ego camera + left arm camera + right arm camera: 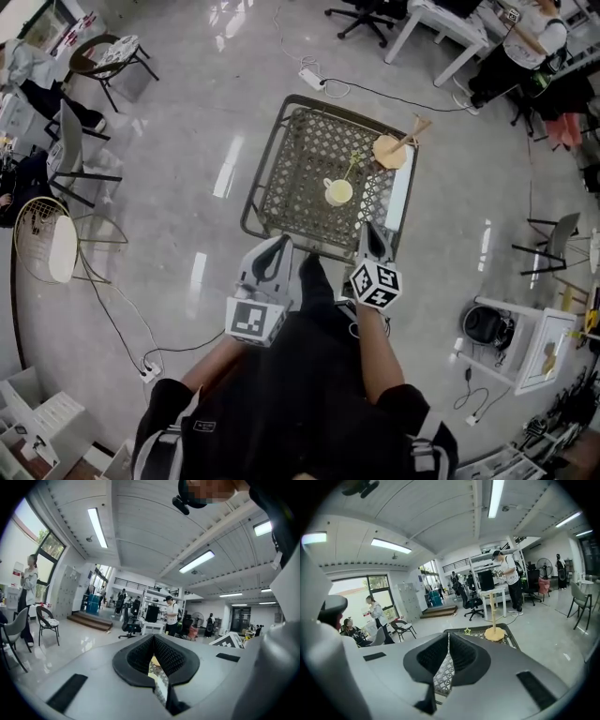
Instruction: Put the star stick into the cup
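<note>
Both tools shut and empty at the near rim, star stick up at the cup.

Head view: the left tool (283, 244) and right tool (371, 230) hover side by side at the near rim of the lattice-top table (281, 187), clear of everything on it. The yellow cup (338, 192) stands mid-table, and the thin star stick (351, 169) slants from its mouth toward the far right (it looks to be inside the cup, though I can't be sure from up here). A wooden stand (390, 151) sits near the far right corner. Left gripper view: the jaws are pressed tip to tip with nothing between them, and lattice and a sliver of yellow show through the slit below. Right gripper view: the jaws are together too and hold nothing, and the little star peeks just above them, left of the stand.
</note>
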Demonstrator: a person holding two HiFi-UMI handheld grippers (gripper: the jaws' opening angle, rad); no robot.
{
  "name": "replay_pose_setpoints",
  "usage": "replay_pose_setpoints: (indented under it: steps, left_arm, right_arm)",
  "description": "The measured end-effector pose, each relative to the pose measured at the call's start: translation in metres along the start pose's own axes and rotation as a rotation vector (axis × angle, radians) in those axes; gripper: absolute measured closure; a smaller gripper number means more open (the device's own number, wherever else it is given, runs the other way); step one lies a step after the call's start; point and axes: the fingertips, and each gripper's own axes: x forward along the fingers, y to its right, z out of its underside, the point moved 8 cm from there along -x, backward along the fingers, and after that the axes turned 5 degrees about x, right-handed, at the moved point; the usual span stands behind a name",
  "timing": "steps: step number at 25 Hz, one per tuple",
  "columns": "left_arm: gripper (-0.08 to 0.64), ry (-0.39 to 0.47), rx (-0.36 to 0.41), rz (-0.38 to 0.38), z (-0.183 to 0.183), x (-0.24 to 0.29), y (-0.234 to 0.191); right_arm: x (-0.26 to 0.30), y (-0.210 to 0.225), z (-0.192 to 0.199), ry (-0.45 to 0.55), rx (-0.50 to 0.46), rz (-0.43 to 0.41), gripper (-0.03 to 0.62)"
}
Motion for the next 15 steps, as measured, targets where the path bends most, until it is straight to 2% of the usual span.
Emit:
replay_pose_setpoints:
  steps: [5, 11, 15]
  left_arm:
    - [0.543, 0.023, 0.011, 0.071, -0.002, -0.039, 0.019]
    - [0.543, 0.058, -0.024, 0.074, -0.009, -0.050, 0.048]
    - [0.543, 0.044, 0.000, 0.072, -0.008, -0.055, 0.063]
  right_arm:
    - [-0.073, -0.024, -0.004, 0.075, 0.013, 0.004, 0.575]
    - [-0.129, -0.024, -0.018, 0.133, 0.032, -0.019, 0.577]
    - [-0.153, -0.021, -0.022, 0.157, 0.032, -0.030, 0.578]
